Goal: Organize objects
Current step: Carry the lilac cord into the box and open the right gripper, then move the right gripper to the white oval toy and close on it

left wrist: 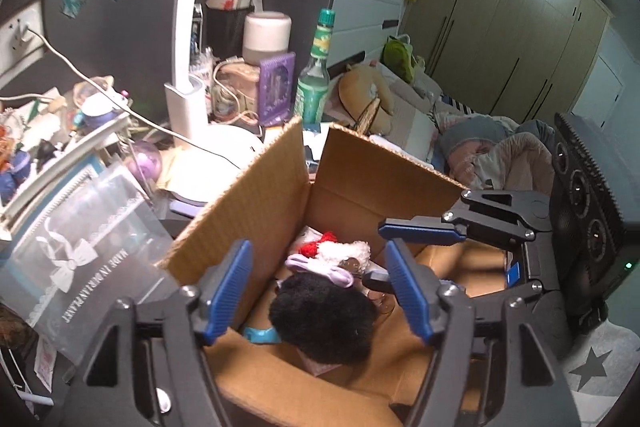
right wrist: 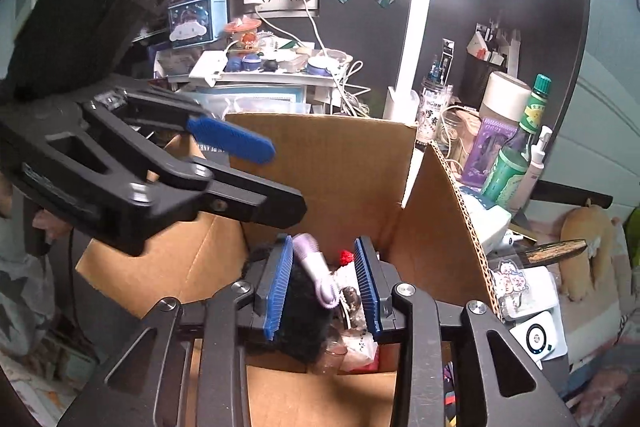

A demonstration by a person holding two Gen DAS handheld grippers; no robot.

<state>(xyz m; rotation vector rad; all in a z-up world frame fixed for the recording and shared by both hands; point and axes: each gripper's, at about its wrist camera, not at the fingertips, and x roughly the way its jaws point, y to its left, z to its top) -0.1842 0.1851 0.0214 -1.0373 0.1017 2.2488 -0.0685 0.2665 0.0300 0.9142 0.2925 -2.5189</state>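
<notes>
While looking down along both tools, found an open cardboard box point(left wrist: 256, 195) standing on a crowded desk, flaps up. Saw the left gripper point(left wrist: 316, 259) hanging over the box's mouth, angled downward, blue pads well apart and pressing on nothing. Noted a black fuzzy item point(left wrist: 324, 319) lying in the box beneath that gap, not touched by either pad. Spotted, just beyond it, a pale lilac piece point(left wrist: 320, 269) resting against a white fluffy thing with a red knitted bit point(left wrist: 344, 251), and a light blue strip point(left wrist: 260, 335) poking out from under the black fuzz at the near side. Could not name these soft things more exactly.

Found the right gripper point(right wrist: 323, 247) reaching into the same box from the other side, pads parted by a narrower gap. Saw the lilac piece and the black fuzz lying below and between those pads, yet gripped by neither; judged the jaws open and empty. Noticed the two tools close together over the box, not touching.

Beside the box, made out a clear plastic case printed with a white bow point(left wrist: 88, 239), a white desk lamp point(left wrist: 188, 27), and a green bottle point(left wrist: 316, 87) standing upright behind the far flap.
</notes>
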